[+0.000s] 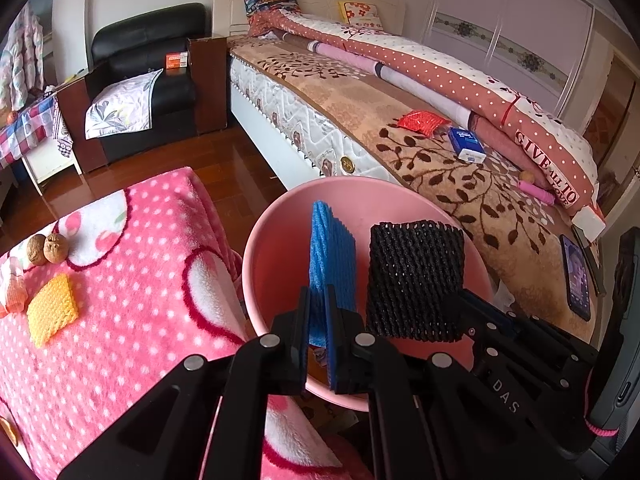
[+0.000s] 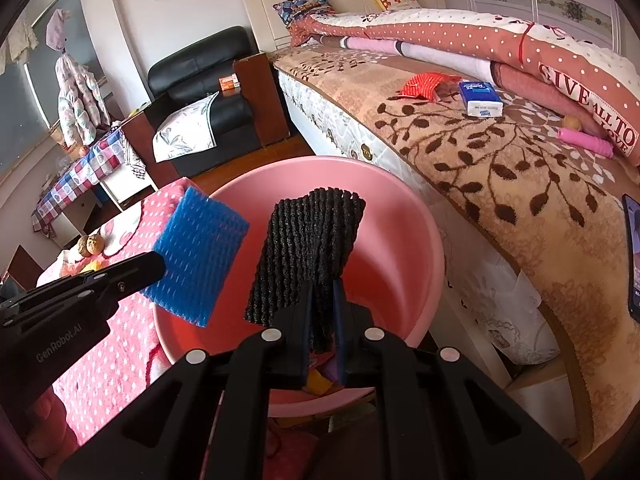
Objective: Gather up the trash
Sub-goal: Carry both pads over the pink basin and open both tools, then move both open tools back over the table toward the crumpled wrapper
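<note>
A pink bin (image 1: 276, 236) (image 2: 408, 216) stands on the floor between the bed and a pink dotted blanket. My left gripper (image 1: 319, 300) is shut on a blue foam net (image 1: 330, 252) (image 2: 200, 264) and holds it upright over the bin's mouth. Right beside it, my right gripper (image 2: 322, 292) is shut on a black foam net (image 2: 308, 252) (image 1: 416, 276), also over the bin. A yellow foam net (image 1: 52, 308) lies on the pink blanket (image 1: 140, 300). A red foam net (image 1: 424, 122) (image 2: 424, 84) lies on the bed. Coloured scraps show at the bin's bottom.
Two walnuts (image 1: 46, 248) rest on the pink blanket. On the bed (image 2: 520, 184) lie a blue tissue pack (image 1: 466, 144), a pink handle with a walnut (image 2: 586, 142), and a phone (image 1: 578, 276) near its edge. A black armchair (image 1: 152, 80) stands behind on the wooden floor.
</note>
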A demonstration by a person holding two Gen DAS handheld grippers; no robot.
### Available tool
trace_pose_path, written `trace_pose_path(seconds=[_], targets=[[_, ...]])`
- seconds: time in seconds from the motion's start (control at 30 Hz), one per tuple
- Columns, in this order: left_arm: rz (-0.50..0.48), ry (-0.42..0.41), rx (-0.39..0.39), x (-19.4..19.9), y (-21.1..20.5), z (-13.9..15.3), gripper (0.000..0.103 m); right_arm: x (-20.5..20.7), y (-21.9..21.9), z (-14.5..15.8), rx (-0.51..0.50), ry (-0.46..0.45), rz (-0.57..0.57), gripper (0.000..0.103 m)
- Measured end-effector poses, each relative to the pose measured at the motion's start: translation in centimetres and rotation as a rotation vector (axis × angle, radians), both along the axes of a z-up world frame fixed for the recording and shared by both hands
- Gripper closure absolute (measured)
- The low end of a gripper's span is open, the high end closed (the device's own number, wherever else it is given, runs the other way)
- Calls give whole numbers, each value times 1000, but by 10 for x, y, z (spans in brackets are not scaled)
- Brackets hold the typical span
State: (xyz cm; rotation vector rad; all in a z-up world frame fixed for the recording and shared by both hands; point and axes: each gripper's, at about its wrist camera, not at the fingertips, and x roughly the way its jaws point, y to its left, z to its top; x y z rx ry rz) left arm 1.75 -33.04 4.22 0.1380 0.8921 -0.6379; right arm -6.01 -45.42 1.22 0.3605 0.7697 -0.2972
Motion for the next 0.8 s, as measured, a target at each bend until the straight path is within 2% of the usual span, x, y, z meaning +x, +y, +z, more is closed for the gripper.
trace_pose_path(seconds=[0.17, 0.23, 0.3, 0.37, 0.43, 0.57, 0.8], targets=[[1, -4, -8, -2, 2, 3, 95, -1, -1, 2, 8, -10, -5, 93], [-3, -6, -12, -3, 2, 4, 89, -1, -1, 2, 8, -11, -7, 93], [-2, -11, -16, -4, 4, 6, 78, -1, -1, 2, 10, -9, -6, 92], [1, -20, -21, -6, 5, 8, 73, 0, 0, 2, 14, -2, -4, 91], [-1, -23, -25, -6, 6, 10, 73, -1, 1, 2, 18, 1, -3, 89], [4, -22, -36, -7, 11, 14, 70, -1, 3, 3, 21, -4, 2, 78], [14, -27, -52, -10, 18, 21, 69, -4, 8, 8, 16, -12, 11, 76]])
